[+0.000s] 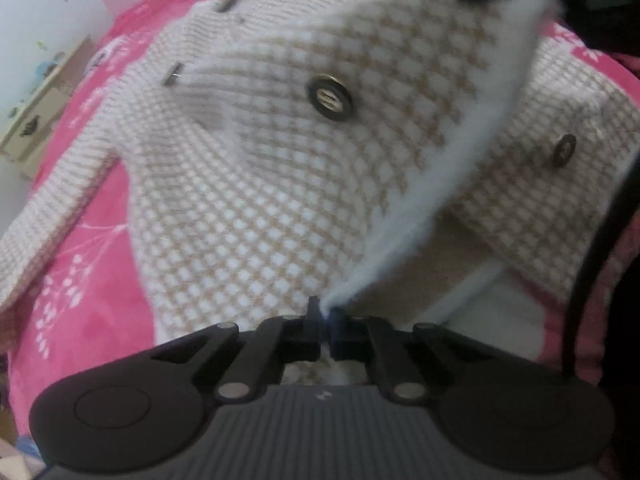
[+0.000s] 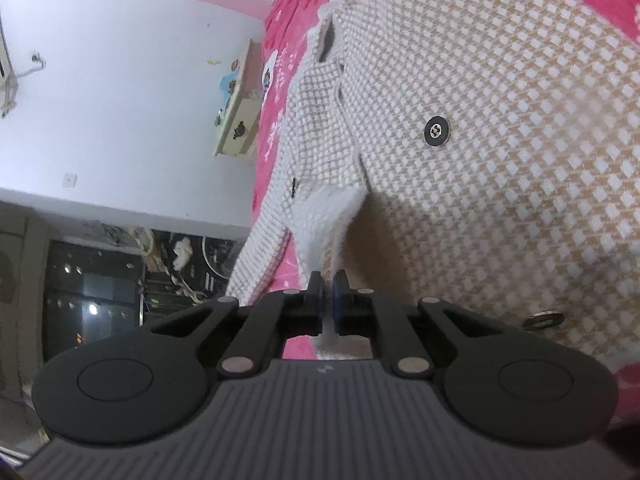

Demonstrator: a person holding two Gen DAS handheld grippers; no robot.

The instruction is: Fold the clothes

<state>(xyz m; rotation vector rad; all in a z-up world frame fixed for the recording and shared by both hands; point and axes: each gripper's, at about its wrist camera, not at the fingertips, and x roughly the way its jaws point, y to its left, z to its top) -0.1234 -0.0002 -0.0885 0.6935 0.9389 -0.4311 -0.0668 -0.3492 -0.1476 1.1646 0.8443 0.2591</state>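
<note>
The jacket point(image 1: 256, 184) is a cream-and-tan checked knit with dark round buttons point(image 1: 330, 97) and a white fuzzy edge point(image 1: 448, 168). It lies mostly spread on a pink blanket point(image 1: 96, 264), with one front panel lifted clear of the layer beneath.

Gripper state: the left gripper point(image 1: 325, 314) is closed tight on the white edge of the lifted panel. The right gripper point(image 2: 328, 292) is likewise closed on a strip of the white edge, which passes between its jaws. Both hold fabric; neither is empty.

Progress: the fold appears to be at an early stage. One sleeve point(image 1: 52, 216) lies stretched outward on the blanket, and the body looks spread rather than stacked. No finished fold can be confirmed. The probable step in hand is carrying the gripped panel across the body. The sleeve and the final halving probably remain.

Orientation: in the left wrist view the long axis of the jacket runs away from the camera, near end by the gripper, far end toward the top of the view. Whether the collar or the hem is the far end cannot be determined.

Surroundings: a small cabinet point(image 2: 240, 128) stands beside the blanket against a white wall point(image 2: 120, 80).
</note>
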